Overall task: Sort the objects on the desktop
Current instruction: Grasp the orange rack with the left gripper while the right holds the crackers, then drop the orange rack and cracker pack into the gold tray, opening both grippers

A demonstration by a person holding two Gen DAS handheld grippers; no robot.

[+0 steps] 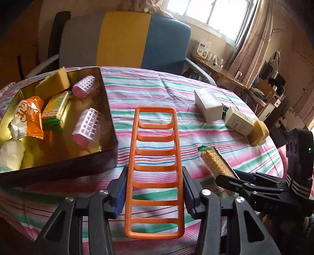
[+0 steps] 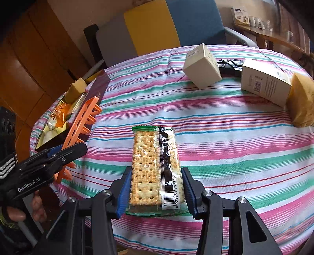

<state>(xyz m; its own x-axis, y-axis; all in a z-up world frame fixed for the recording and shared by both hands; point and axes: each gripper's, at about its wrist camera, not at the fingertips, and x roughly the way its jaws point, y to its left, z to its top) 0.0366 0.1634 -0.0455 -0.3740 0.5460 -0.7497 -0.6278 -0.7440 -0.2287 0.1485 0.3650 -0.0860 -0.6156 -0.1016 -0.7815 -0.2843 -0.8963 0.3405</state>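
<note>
A lived-in home room is indicated: behind the striped tablecloth (image 1: 176, 86), a cushioned chair (image 1: 125, 39) and curtained window (image 1: 215, 11) are seen.

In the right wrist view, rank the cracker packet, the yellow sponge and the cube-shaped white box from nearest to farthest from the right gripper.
1. Cracker packet: clamped in the right gripper, centre.
2. Yellow sponge: far right edge of the table.
3. Cube-shaped white box: far side, right of centre.
</note>
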